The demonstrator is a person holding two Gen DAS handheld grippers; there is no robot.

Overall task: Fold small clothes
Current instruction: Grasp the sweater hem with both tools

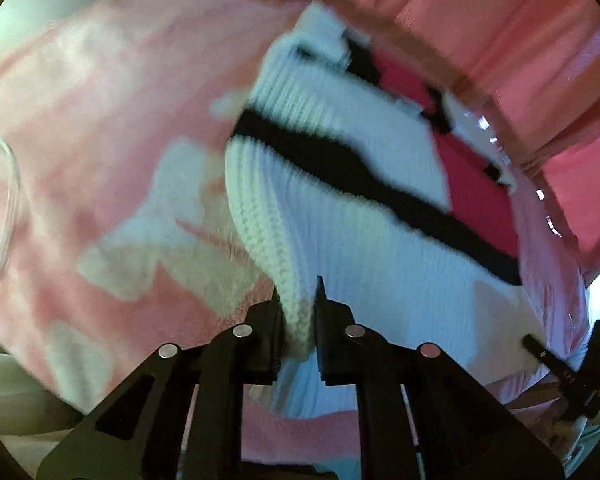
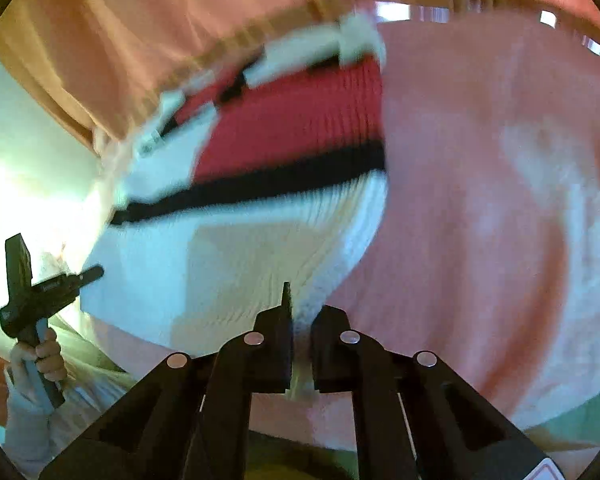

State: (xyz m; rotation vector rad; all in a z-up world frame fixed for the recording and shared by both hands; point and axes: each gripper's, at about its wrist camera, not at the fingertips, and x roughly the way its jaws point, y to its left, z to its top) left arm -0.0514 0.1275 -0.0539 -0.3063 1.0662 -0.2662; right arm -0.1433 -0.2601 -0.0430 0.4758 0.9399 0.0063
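Observation:
A small ribbed knit garment (image 1: 340,184), white with a black stripe and a red panel, lies on a pink-and-white cloth (image 1: 99,140). My left gripper (image 1: 300,300) is shut on its white edge, a fold of knit pinched between the fingers. In the right wrist view the same garment (image 2: 259,200) shows its red part at the far end, and my right gripper (image 2: 300,312) is shut on its near white corner. The left gripper (image 2: 31,288) also shows at that view's left, held by a hand. Both views are motion-blurred.
Pink curtains (image 1: 500,20) hang behind the surface. A clear glass rim (image 1: 3,208) sits at the left of the left wrist view. The right gripper's body (image 1: 572,364) shows at the lower right there. The cloth-covered surface's far edge (image 1: 500,148) runs close behind the garment.

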